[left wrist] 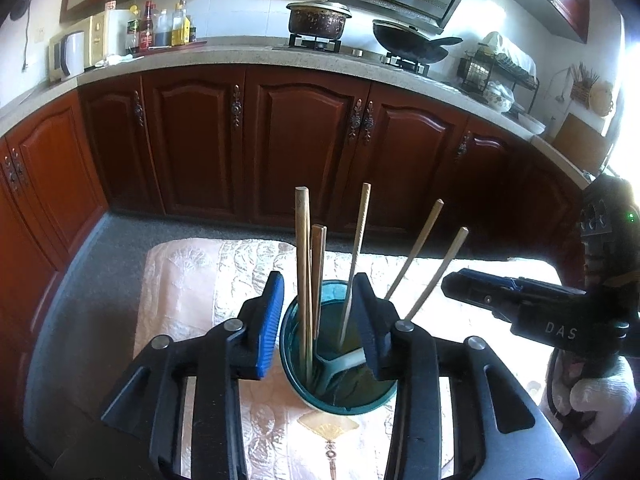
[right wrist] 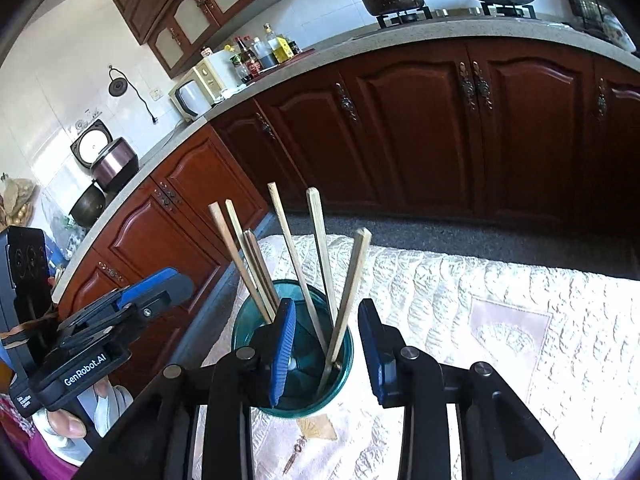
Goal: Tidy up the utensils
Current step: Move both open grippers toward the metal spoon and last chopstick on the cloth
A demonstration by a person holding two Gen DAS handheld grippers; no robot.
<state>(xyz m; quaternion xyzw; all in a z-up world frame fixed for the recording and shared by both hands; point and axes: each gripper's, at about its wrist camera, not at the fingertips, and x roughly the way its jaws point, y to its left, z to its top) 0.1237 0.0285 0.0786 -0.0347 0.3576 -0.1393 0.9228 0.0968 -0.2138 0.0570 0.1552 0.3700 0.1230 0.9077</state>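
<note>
A teal cup (left wrist: 340,396) stands on a cream embroidered cloth (left wrist: 192,280) and holds several wooden chopsticks (left wrist: 303,272) and a white spoon (left wrist: 348,360). My left gripper (left wrist: 320,316) is open and empty, its jaws on either side of the cup's rim. In the right wrist view the same cup (right wrist: 296,376) with chopsticks (right wrist: 320,256) sits between the jaws of my right gripper (right wrist: 326,344), which is open and empty just above it. The right gripper also shows at the right edge of the left wrist view (left wrist: 460,284). The left gripper also shows at the left of the right wrist view (right wrist: 176,284).
Dark red kitchen cabinets (left wrist: 304,144) under a stone counter (left wrist: 240,60) run behind the table. A pot (left wrist: 318,20) and a wok (left wrist: 412,42) sit on the stove. Bottles (left wrist: 160,26) and a microwave (left wrist: 76,56) stand at the back left. Grey floor (left wrist: 100,264) lies beyond the cloth.
</note>
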